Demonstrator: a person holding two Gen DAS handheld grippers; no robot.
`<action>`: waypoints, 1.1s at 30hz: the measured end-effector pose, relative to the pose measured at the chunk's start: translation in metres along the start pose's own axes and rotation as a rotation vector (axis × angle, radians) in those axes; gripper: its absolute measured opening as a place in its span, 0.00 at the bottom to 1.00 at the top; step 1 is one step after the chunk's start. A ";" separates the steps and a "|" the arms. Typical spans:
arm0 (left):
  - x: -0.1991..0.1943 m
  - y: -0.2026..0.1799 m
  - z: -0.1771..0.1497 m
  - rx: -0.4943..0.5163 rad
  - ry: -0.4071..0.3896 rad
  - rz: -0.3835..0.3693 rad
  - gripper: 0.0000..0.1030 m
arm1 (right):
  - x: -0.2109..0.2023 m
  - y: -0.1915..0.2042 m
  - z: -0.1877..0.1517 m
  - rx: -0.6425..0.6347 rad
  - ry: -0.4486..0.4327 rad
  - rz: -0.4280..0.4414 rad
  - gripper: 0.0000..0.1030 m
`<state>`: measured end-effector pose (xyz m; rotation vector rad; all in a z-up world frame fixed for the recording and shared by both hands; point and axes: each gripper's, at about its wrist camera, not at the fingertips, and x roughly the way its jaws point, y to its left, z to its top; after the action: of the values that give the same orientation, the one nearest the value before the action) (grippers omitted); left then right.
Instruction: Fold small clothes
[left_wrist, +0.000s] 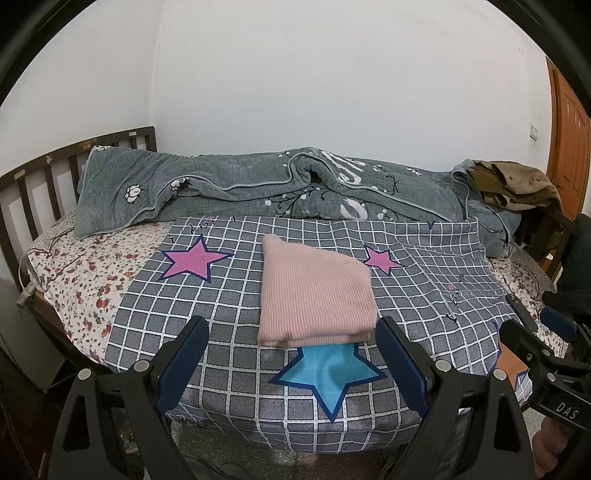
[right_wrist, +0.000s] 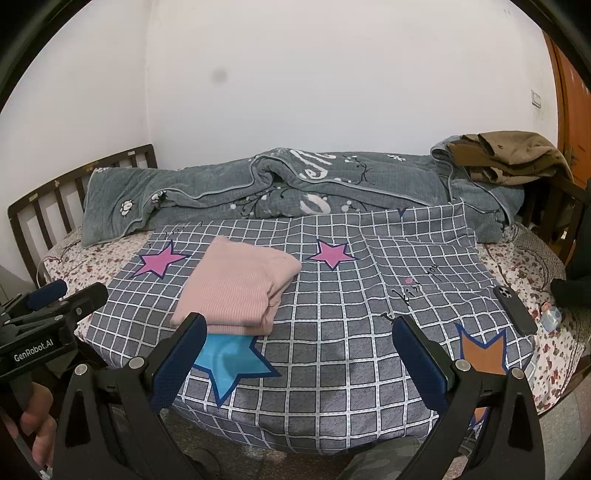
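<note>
A pink ribbed garment (left_wrist: 314, 291) (right_wrist: 240, 284) lies folded into a thick rectangle on a grey checked cloth with stars (left_wrist: 424, 288) (right_wrist: 369, 295) spread over the bed. My left gripper (left_wrist: 293, 332) hangs open just short of the garment's near edge, over a blue star, nothing between its blue pads. My right gripper (right_wrist: 299, 330) is open too, to the right of the garment above bare checked cloth. Each gripper shows at the edge of the other's view, held by a hand.
A rumpled grey quilt (left_wrist: 258, 188) (right_wrist: 280, 184) lies along the wall behind the cloth. Brown clothes (left_wrist: 517, 181) (right_wrist: 509, 155) are piled at the far right. A dark phone (right_wrist: 515, 310) (left_wrist: 521, 310) lies at the cloth's right edge. A wooden headboard (left_wrist: 40, 177) stands at left.
</note>
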<state>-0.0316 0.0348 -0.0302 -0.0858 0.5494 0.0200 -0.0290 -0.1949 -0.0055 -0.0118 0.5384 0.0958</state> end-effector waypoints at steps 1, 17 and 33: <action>0.000 0.000 0.000 0.000 0.000 0.000 0.89 | 0.000 0.000 0.000 0.001 -0.001 0.000 0.96; -0.001 0.000 0.001 -0.001 -0.001 0.001 0.89 | -0.001 0.000 0.000 0.000 -0.003 0.002 0.96; -0.008 -0.001 0.004 -0.003 -0.014 0.004 0.89 | -0.003 0.001 0.000 0.000 -0.004 0.001 0.96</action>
<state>-0.0361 0.0345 -0.0229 -0.0869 0.5355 0.0256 -0.0312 -0.1941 -0.0041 -0.0116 0.5344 0.0972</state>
